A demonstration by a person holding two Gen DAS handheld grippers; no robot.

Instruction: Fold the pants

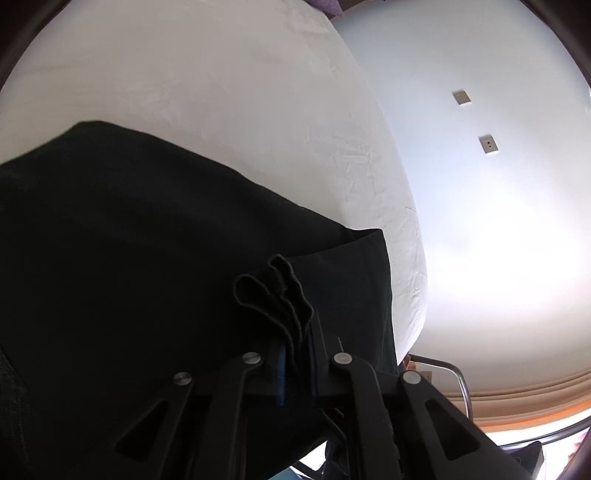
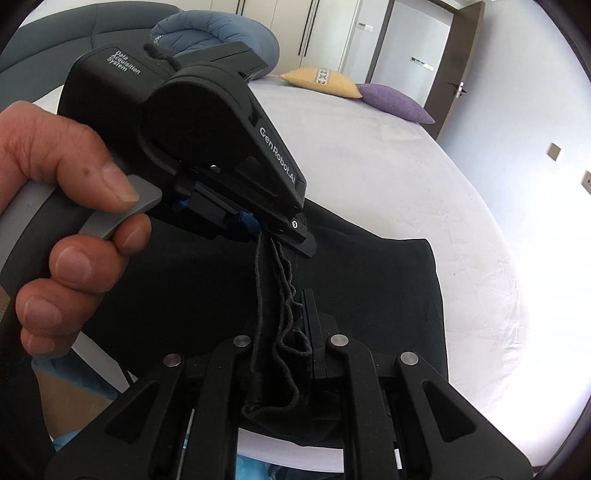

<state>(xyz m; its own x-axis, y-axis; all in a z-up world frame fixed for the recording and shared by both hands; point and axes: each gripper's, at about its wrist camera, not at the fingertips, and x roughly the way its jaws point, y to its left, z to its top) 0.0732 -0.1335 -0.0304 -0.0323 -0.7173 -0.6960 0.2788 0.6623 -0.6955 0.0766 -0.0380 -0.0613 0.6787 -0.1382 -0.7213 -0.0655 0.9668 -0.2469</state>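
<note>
Pants (image 2: 369,280), black, spread on white bed (image 2: 369,155); stacked hem edges clamped in left gripper (image 2: 275,236) and right gripper (image 2: 291,332). Mid-fold, edges raised. Next: carry across, level, lay down aligned.

bed with white sheet (image 2: 388,177) | yellow pillow (image 2: 321,82) touching purple pillow (image 2: 397,103) at far edge | blue duvet (image 2: 218,33) bunched behind (by dark headboard (image 2: 55,40)) | wall sockets (image 1: 488,144) | brown door (image 2: 458,62)
</note>
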